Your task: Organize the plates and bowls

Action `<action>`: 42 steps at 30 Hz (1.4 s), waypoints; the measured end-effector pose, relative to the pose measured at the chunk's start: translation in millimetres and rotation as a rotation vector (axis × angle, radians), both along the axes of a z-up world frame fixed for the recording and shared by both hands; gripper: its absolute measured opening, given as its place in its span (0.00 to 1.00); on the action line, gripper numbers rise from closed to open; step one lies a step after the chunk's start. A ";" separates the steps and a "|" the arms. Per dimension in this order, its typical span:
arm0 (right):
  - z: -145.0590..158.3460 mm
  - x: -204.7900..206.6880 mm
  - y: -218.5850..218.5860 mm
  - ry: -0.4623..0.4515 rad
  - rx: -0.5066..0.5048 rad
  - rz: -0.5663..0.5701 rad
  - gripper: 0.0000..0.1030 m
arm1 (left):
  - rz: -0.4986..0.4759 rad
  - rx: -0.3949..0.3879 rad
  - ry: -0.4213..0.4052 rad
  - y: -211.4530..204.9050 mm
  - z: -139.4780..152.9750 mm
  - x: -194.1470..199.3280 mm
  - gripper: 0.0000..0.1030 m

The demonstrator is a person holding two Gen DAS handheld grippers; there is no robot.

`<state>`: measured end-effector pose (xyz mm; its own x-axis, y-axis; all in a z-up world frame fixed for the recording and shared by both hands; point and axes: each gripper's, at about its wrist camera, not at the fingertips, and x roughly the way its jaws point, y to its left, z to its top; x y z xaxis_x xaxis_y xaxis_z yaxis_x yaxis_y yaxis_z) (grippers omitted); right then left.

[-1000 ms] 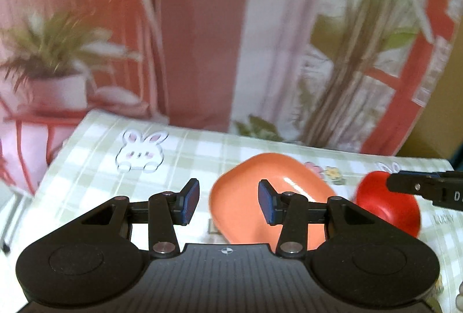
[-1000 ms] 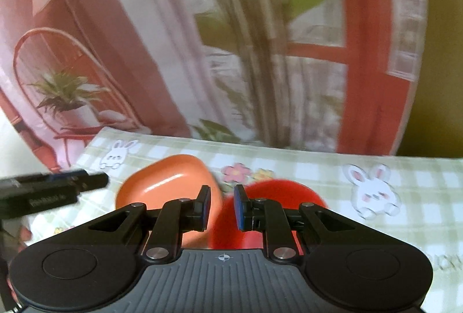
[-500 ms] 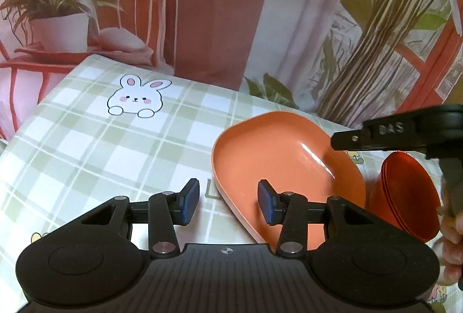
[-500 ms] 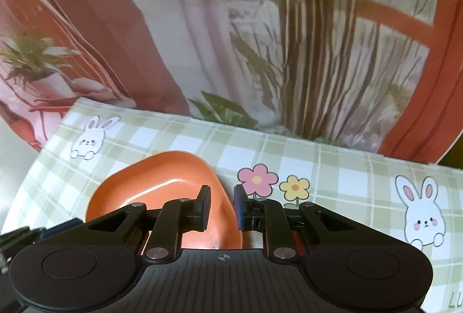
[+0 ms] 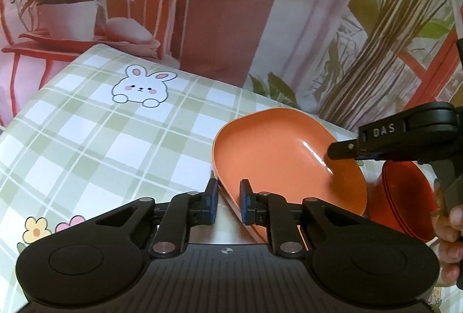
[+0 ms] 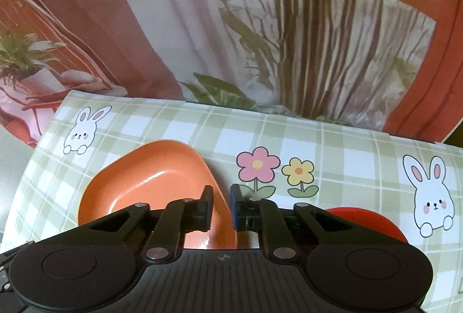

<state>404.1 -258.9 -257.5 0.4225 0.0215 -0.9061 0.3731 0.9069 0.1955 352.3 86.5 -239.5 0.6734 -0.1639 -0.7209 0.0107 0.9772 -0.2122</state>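
An orange plate (image 5: 286,156) lies on the checked tablecloth, tilted with its left rim up. My left gripper (image 5: 227,201) has its jaws narrowed around that left rim, one pad on each side. A stack of red bowls (image 5: 405,203) stands just right of the plate. My right gripper (image 6: 221,207) is nearly shut around the plate's right rim (image 6: 222,197); the plate (image 6: 150,182) fills its lower left view and the red bowls (image 6: 367,222) sit low at the right, half hidden by the gripper body. The right gripper also shows in the left wrist view (image 5: 405,139).
The green checked tablecloth (image 5: 95,139) with rabbit and flower prints covers the table. A printed backdrop hangs right behind the table's far edge (image 6: 260,110). The table's left edge (image 5: 26,107) drops off beside the plate.
My left gripper has narrowed its jaws onto the plate's left rim and moved closer. My right gripper has moved left from the red bowls to the plate's right rim.
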 end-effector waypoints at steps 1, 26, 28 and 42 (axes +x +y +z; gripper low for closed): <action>1.7 -1.8 1.3 -0.003 0.006 -0.003 0.09 | -0.001 0.000 0.001 1.5 0.7 -0.9 0.15; 97.2 -109.5 34.1 -0.153 0.049 -0.045 0.09 | -0.040 0.091 -0.085 -3.4 80.6 -85.0 0.14; 100.1 -120.0 32.0 -0.161 0.051 -0.055 0.09 | -0.049 0.102 -0.087 -10.8 84.3 -91.9 0.14; 111.8 -202.5 2.8 -0.205 0.071 -0.122 0.10 | -0.120 0.115 -0.099 -59.0 93.2 -128.9 0.14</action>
<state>201.6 -256.1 -145.7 0.6010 0.0199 -0.7990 0.4249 0.8387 0.3406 223.4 27.5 -146.3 0.7224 -0.1675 -0.6708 0.1442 0.9854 -0.0908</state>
